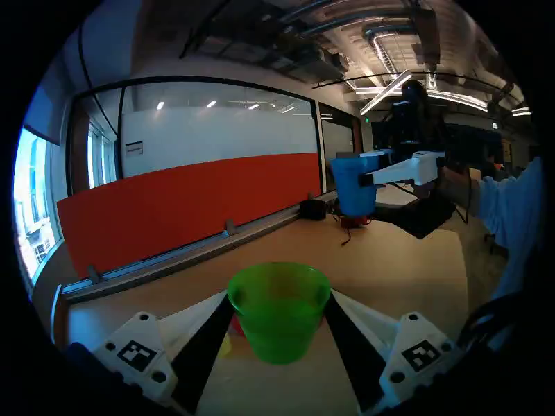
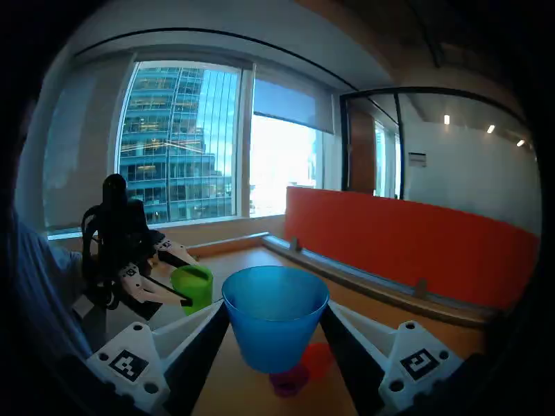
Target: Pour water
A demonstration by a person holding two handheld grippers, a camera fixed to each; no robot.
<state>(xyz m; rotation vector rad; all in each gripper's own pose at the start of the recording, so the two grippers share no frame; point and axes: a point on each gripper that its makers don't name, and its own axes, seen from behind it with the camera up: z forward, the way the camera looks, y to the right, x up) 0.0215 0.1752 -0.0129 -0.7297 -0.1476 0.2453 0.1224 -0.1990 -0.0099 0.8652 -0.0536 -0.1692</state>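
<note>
Left hand-held gripper [image 1: 279,304] pinches green cup [image 1: 279,322], right [image 2: 275,306] pinches blue cup [image 2: 275,329], contents unclear.

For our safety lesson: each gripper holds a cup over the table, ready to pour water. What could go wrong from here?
1. The blue cup and green cup are well apart; tipping either now would likely wet the table.
2. The left gripper and right gripper pinch these tapered cups only at the sides; one might slip when tilted.
</note>
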